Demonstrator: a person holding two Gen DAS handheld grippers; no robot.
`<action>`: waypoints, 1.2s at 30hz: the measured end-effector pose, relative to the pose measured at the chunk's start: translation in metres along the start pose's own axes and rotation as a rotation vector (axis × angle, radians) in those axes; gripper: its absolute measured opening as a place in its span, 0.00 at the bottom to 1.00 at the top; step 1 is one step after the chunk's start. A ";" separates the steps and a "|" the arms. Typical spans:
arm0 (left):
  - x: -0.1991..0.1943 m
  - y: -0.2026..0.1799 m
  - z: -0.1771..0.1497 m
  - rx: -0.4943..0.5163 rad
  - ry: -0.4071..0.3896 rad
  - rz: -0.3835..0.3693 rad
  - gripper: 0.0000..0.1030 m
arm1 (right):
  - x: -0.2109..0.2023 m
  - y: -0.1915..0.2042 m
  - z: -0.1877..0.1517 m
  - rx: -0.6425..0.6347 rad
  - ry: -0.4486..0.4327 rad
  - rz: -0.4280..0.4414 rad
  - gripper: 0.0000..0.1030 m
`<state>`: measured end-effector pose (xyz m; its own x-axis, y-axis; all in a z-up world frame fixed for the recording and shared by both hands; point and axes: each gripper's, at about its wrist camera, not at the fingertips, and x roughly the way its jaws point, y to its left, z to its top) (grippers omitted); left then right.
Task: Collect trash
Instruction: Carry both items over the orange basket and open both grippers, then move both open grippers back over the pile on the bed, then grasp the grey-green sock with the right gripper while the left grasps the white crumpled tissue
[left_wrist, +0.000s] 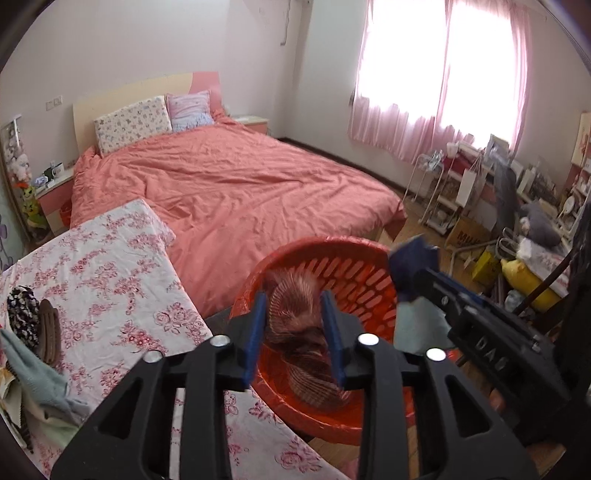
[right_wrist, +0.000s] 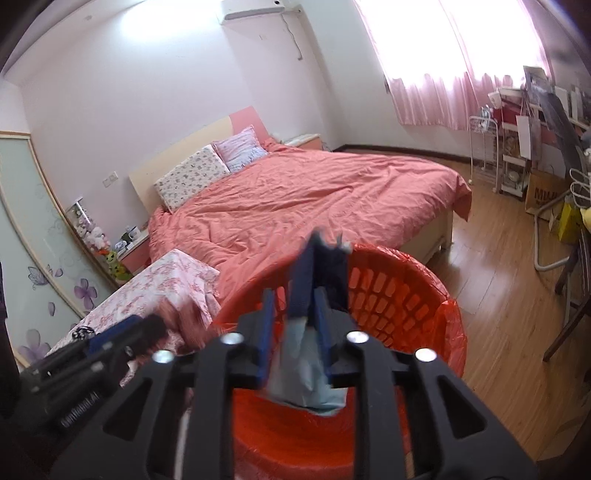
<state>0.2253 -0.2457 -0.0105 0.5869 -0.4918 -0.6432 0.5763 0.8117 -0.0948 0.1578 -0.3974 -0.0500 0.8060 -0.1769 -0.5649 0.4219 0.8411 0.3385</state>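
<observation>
An orange slatted basket (left_wrist: 354, 273) with a red liner stands on the floor beside the table, under both grippers. My left gripper (left_wrist: 293, 295) hangs over its near rim. A blurred brown striped cloth (left_wrist: 295, 317) lies loose between its parted blue pads, reaching down into the basket. My right gripper (right_wrist: 293, 291) is over the same basket (right_wrist: 399, 295), jaws apart. Between them hangs a dark blue and pale blue cloth (right_wrist: 306, 354), with a gap at the left pad. Each gripper shows at the edge of the other's view.
A table with a floral cloth (left_wrist: 110, 266) at the left carries a speckled item (left_wrist: 22, 314), a brown item (left_wrist: 50, 332) and a pale blue cloth (left_wrist: 33, 373). A bed with a coral cover (left_wrist: 229, 184) lies behind. Shelves, bags and a chair (left_wrist: 517, 229) crowd the right.
</observation>
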 end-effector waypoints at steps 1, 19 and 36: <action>0.002 0.001 -0.002 0.000 0.011 0.012 0.41 | 0.002 0.000 0.000 0.003 0.004 -0.007 0.36; -0.094 0.090 -0.057 -0.099 -0.025 0.327 0.86 | -0.017 0.066 -0.045 -0.142 0.074 0.015 0.58; -0.160 0.251 -0.123 -0.362 -0.030 0.626 0.86 | 0.010 0.245 -0.111 -0.317 0.228 0.279 0.58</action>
<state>0.2064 0.0754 -0.0248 0.7636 0.0951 -0.6387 -0.0941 0.9949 0.0356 0.2229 -0.1364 -0.0564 0.7438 0.1648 -0.6477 0.0259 0.9613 0.2744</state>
